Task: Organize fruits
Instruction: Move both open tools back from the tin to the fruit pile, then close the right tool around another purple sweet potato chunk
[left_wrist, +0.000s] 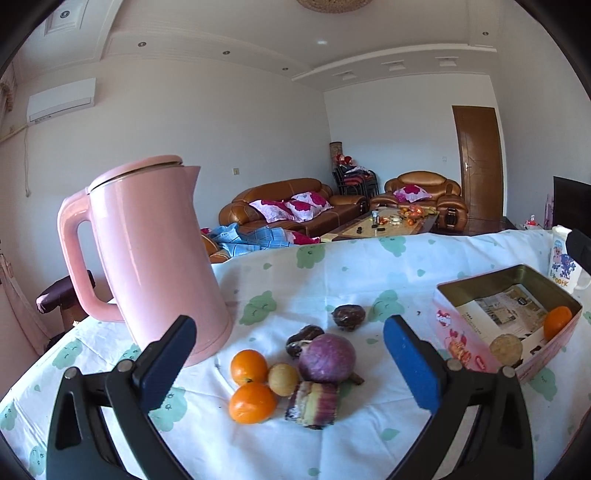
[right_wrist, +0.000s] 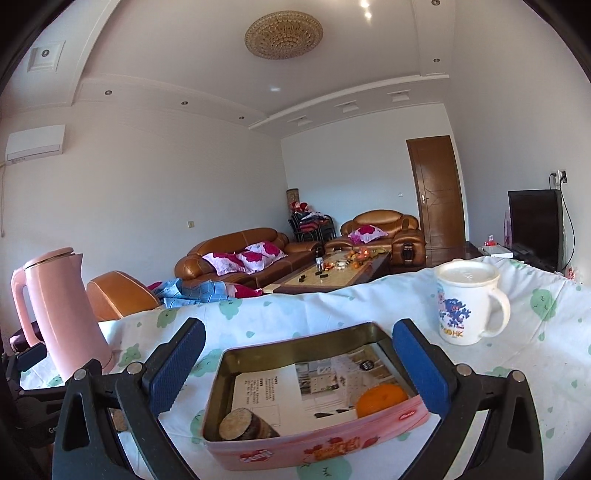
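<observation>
In the left wrist view a cluster of fruit lies on the cloth: two oranges (left_wrist: 249, 366) (left_wrist: 252, 402), a small yellow fruit (left_wrist: 283, 379), a purple round fruit (left_wrist: 327, 358), a cut sugarcane piece (left_wrist: 313, 405) and two dark wrinkled fruits (left_wrist: 348, 315) (left_wrist: 301, 339). My left gripper (left_wrist: 291, 365) stands open just above and around this cluster, holding nothing. The pink tin box (right_wrist: 314, 448) holds an orange (right_wrist: 382, 398) and a sugarcane piece (right_wrist: 240, 424). My right gripper (right_wrist: 299, 369) hangs open over the tin, empty.
A pink kettle (left_wrist: 155, 258) stands at the left, close to the left finger. A white lidded mug (right_wrist: 467, 302) sits right of the tin. The table wears a white cloth with green prints (left_wrist: 332, 273). Sofas and a coffee table lie beyond.
</observation>
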